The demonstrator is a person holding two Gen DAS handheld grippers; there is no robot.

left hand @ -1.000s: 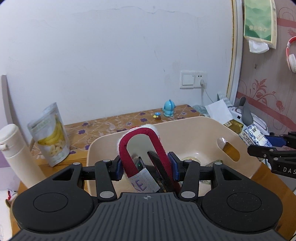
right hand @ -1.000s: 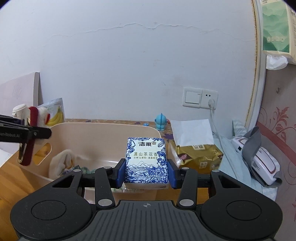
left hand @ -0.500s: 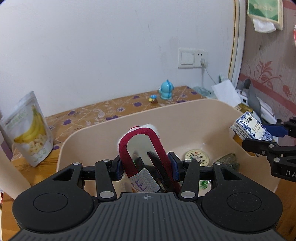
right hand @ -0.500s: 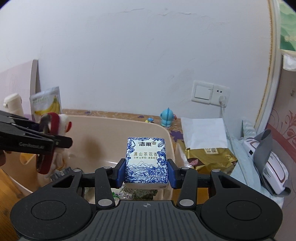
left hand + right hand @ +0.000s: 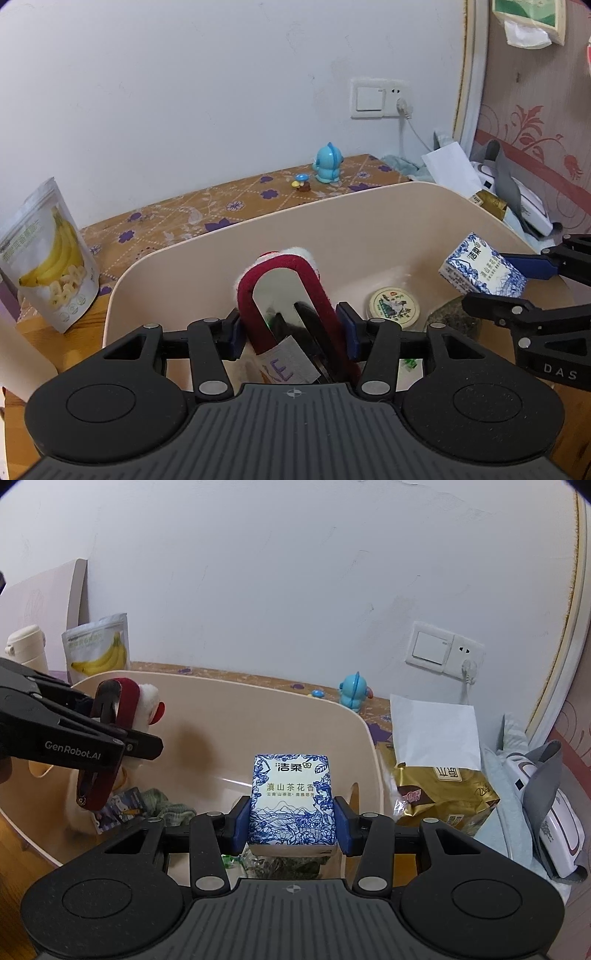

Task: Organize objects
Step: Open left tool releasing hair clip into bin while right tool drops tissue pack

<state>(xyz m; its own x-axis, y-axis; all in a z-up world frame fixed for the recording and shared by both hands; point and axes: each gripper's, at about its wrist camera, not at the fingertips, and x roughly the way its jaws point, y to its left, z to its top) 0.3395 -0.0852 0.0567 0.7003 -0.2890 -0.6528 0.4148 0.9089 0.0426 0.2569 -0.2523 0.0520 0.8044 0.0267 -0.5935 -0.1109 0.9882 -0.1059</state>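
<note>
Two grippers hang over the beige tub [image 5: 192,254]. On the right, the right gripper [image 5: 291,821] is clamped on a blue-and-white tissue pack [image 5: 291,801] — the left gripper [image 5: 291,328], jaws opening, has the red headband [image 5: 284,284] between its pads.

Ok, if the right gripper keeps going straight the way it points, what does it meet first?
Probably the beige plastic tub: the right gripper, shut on the blue-and-white tissue pack, points down into it, towards the dark green clutter on its floor. Depth is unclear.
</note>
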